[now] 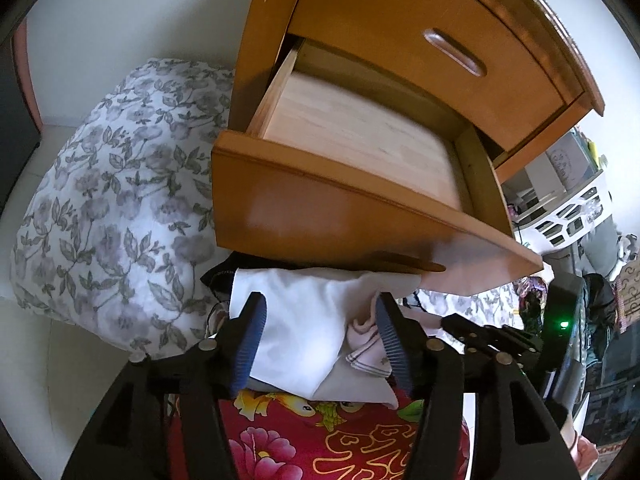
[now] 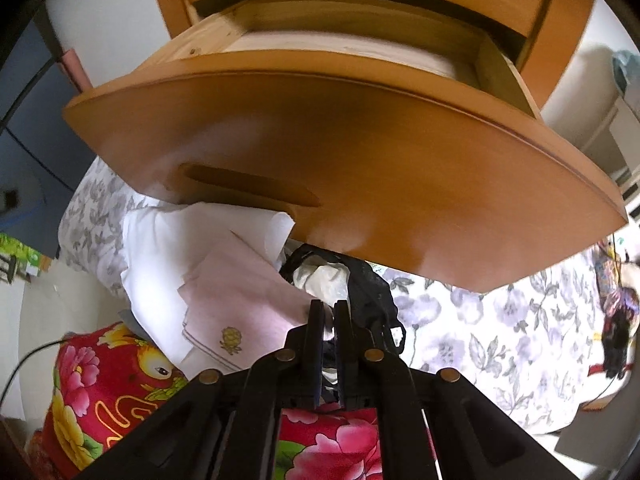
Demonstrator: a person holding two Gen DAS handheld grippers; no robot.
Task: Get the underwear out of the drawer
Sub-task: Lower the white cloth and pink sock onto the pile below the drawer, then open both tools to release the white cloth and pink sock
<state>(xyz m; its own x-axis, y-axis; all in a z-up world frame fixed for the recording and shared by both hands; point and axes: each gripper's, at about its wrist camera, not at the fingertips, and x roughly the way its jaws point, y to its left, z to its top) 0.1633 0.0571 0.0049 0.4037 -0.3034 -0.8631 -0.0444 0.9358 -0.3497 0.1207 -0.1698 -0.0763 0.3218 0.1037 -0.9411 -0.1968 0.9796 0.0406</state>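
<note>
The lower drawer [image 1: 304, 204] of the wooden nightstand stands pulled out, and its pale wooden bottom [image 1: 360, 136] is bare. Below its front, white underwear [image 1: 304, 320] and a pink piece [image 1: 366, 348] lie piled on a red flowered cloth [image 1: 296, 444]. My left gripper [image 1: 322, 338] is open over this pile, its blue pads [image 1: 248, 344] on either side of the white piece without pressing it. In the right wrist view, my right gripper [image 2: 329, 314] is shut on black lace underwear [image 2: 370, 292] with a cream part [image 2: 320, 278], beside the pink piece [image 2: 240, 300] and the drawer front [image 2: 360, 168].
The upper drawer [image 1: 420, 40] is closed. Grey-flowered white bedding [image 1: 112, 208] lies left of the nightstand and, in the right wrist view, the bedding [image 2: 492, 344] spreads to the right. A white slotted basket [image 1: 568, 216] stands at the far right. A dark cable [image 2: 28, 360] runs over the pale floor.
</note>
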